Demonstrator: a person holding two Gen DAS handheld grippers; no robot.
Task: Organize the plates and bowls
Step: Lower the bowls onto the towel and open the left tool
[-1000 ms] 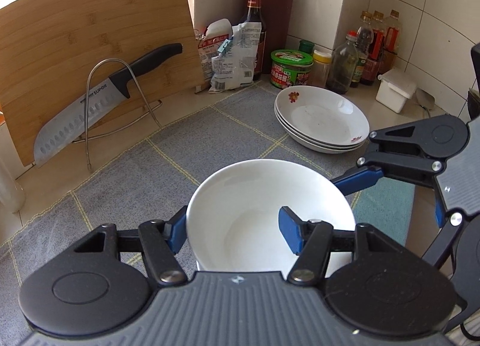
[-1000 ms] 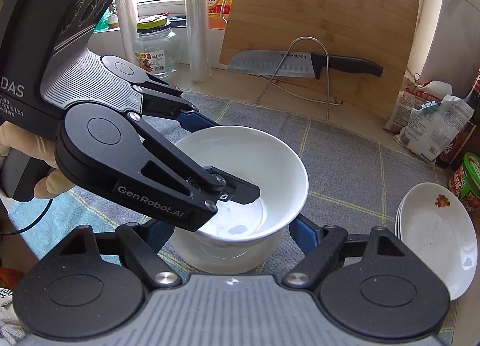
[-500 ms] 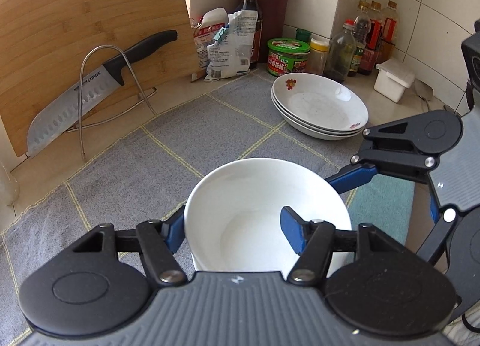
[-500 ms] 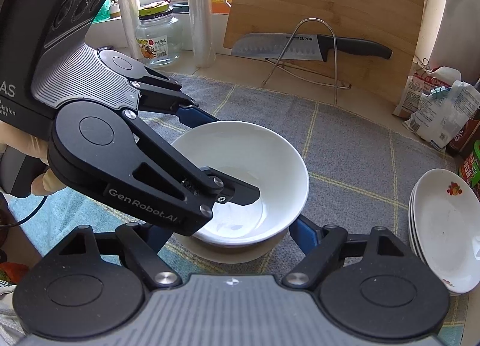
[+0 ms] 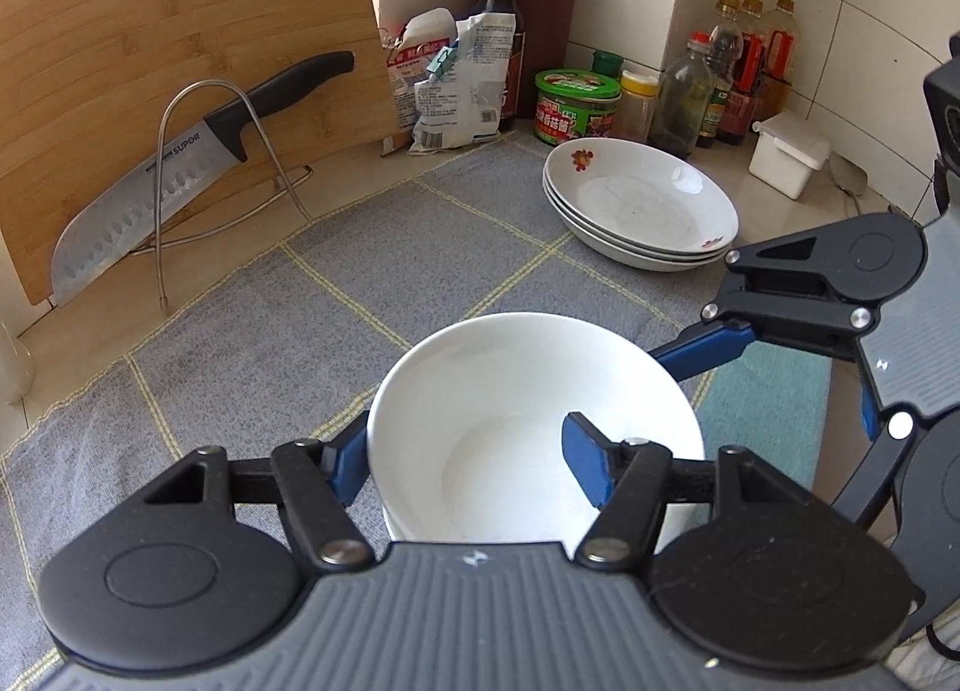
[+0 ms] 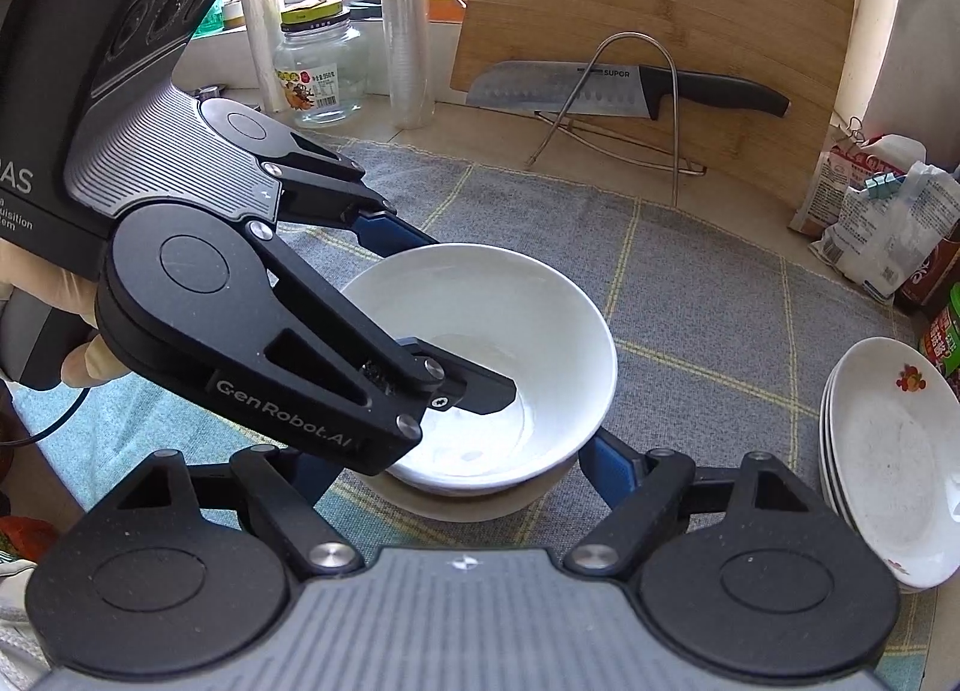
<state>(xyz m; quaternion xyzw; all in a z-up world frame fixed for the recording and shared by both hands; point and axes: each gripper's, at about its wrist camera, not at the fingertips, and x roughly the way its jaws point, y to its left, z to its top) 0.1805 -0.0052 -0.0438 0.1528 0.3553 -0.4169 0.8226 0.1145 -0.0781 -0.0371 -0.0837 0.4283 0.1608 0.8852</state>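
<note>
Hiding the lower bowl (image 6: 456, 502), apparently, sits the upper bowl (image 6: 480, 361).

Both tools are built alike: the left hand-held gripper (image 5: 468, 466) has a ribbed grey housing, two round black discs, black linkage bars pinned with silver screws, and blue pads (image 5: 587, 466) at the tips. Seen from the right hand-held gripper (image 6: 447, 472), its arm carries white lettering "GenRobot.AI", and above it sits a black box with partly cut-off white text and a thin dark cable trailing below. The hand (image 6: 57, 313) holding it appears to wear a pale glove, though only a small part shows.
</note>
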